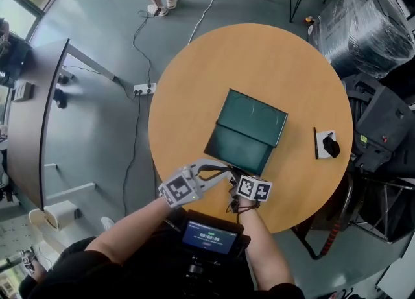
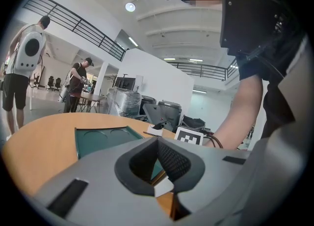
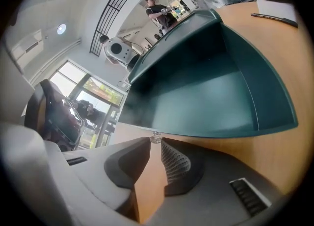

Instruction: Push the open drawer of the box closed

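A dark green box (image 1: 254,117) lies in the middle of the round wooden table (image 1: 194,77). Its drawer (image 1: 238,150) is pulled out toward me and is empty inside. In the right gripper view the drawer (image 3: 196,92) fills the frame, and a small clear knob (image 3: 155,135) on its front sits right at the tips of my right gripper (image 3: 155,144). A narrow gap shows between those jaws, which stand open. My left gripper (image 2: 158,141) is shut with nothing in it. It hovers at the drawer's near left corner (image 1: 217,169), beside the right gripper (image 1: 233,176).
A white card with a black object (image 1: 327,144) and a thin black stick (image 1: 315,143) lie at the table's right side. Plastic-wrapped goods (image 1: 369,22) and dark equipment stand to the right. A power strip (image 1: 144,88) with cables lies on the floor, and people stand beyond the table.
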### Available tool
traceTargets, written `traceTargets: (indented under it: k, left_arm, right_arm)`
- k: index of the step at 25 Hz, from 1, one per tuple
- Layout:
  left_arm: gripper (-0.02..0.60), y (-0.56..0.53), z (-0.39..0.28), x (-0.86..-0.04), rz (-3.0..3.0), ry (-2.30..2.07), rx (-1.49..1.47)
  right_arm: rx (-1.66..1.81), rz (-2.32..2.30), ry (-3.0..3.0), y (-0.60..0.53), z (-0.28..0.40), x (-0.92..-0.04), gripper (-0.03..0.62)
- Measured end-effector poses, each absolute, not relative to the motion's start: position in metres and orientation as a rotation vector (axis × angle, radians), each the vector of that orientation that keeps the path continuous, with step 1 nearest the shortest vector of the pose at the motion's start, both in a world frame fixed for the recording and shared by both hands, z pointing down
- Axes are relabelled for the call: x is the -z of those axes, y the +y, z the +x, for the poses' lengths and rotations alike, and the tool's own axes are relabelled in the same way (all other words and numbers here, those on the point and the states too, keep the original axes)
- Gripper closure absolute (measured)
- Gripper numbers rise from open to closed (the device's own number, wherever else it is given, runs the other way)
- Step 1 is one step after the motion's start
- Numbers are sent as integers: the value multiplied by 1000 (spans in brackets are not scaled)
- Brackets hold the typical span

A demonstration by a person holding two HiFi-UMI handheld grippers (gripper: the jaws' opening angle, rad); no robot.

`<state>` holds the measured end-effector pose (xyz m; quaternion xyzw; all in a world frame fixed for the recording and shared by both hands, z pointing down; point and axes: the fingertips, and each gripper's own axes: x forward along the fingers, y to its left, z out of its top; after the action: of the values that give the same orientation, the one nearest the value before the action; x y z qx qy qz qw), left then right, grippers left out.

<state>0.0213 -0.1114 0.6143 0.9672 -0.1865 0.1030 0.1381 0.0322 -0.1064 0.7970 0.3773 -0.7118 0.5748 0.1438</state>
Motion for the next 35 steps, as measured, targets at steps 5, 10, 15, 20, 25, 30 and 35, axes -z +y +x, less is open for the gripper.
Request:
traceTargets:
  k: [5, 10, 15, 20, 25, 30, 35]
  left_arm:
    - [551, -116, 20, -613, 2792, -532, -298]
    - [549, -127, 22, -611, 2792, -532, -287]
    - [551, -134, 26, -615, 2786, -514, -295]
    - [551, -143, 29, -621, 2778, -499, -298]
    - [551, -153, 33, -626, 2770, -488, -306]
    - [551, -164, 32, -629, 2771, -483, -312]
    - [549, -172, 32, -631, 2766, -478, -325]
  right_arm:
    - [-1640, 1082, -2064, -109, 29, -787, 503]
    - [-1624, 1099, -2077, -118, 32, -780, 503]
    - [-1611, 1124, -2076, -128, 38, -779, 503]
    - [-1596, 1131, -2085, -140, 42, -779, 503]
    - [-1599, 1146, -2089, -152, 45, -778, 503]
    - [-1602, 1157, -2097, -164, 45, -775, 503]
    - [-1606, 1164, -2094, -173, 47, -774, 503]
